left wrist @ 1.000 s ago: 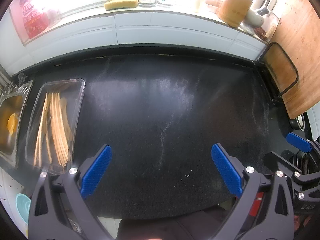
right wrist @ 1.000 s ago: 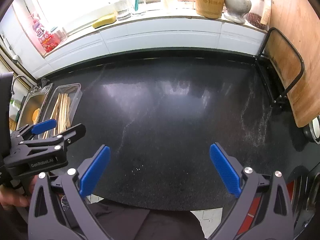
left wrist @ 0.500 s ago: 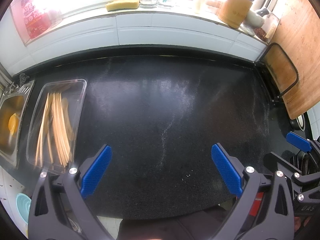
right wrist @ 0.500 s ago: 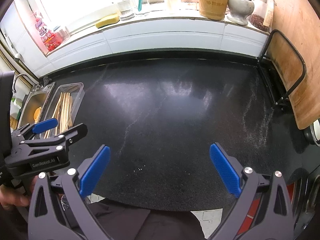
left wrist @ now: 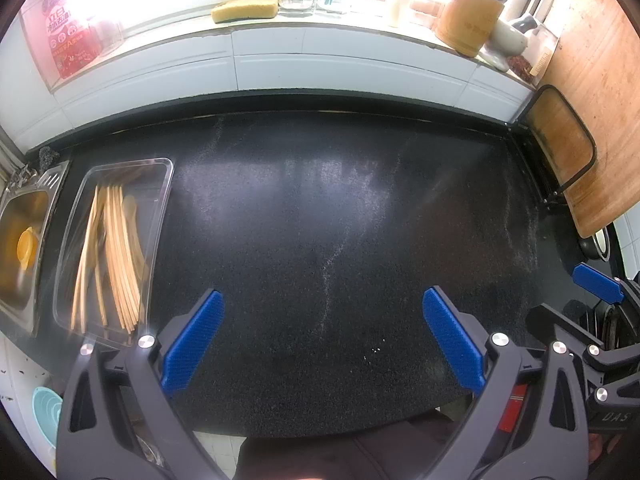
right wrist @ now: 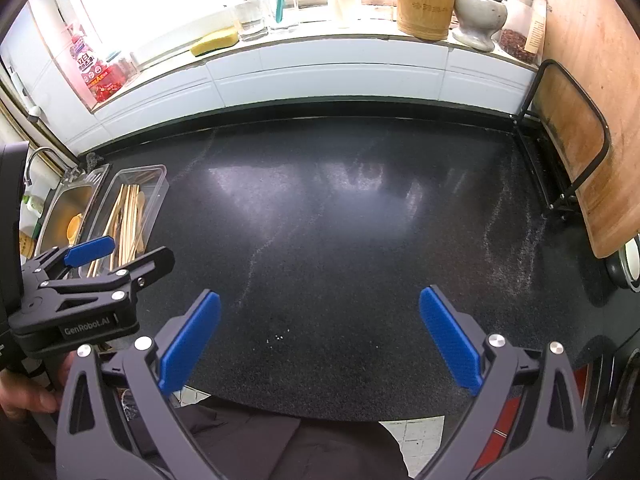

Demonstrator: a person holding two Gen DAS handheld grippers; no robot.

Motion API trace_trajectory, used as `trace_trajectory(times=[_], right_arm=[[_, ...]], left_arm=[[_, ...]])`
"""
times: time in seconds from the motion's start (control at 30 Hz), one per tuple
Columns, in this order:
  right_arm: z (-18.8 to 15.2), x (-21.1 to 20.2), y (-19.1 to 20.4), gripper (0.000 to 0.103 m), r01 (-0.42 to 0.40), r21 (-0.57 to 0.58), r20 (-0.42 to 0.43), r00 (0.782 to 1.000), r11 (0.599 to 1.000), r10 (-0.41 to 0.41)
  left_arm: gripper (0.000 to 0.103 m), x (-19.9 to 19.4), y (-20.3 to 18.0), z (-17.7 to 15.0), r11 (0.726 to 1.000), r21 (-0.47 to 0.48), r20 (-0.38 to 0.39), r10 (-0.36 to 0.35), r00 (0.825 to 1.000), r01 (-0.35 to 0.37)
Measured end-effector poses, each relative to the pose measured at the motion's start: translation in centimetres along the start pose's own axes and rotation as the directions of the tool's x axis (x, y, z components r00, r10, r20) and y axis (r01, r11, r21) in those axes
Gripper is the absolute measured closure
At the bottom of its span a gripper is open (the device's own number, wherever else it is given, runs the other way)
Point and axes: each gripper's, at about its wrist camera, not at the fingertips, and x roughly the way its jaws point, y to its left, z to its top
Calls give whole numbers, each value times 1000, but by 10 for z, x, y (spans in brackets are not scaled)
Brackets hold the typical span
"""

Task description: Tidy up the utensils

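Both grippers, left gripper and right gripper, gape empty; only the right view shows a hand.

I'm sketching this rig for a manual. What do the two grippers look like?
Both match: the left gripper and right gripper have black angular plastic frames with triangular cutouts, silver screw heads and flat, ribbed blue pads. A red label sits low on each. In the right wrist view the left one's side reads "GenRobot.AI".

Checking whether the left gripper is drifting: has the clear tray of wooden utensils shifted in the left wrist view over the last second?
Barely. The clear tray sits slightly right of and lower than before, as do the sink and sponge, so the camera moved.
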Motion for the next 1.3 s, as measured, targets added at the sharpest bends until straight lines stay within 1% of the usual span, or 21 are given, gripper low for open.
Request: trace_trajectory(times=[1.3], right_arm=[[2, 0, -3, 7, 1, -1, 4, 1000, 1000, -1]], left_arm=[[6, 0, 4, 1, 1000, -1, -2, 0, 1000, 0]])
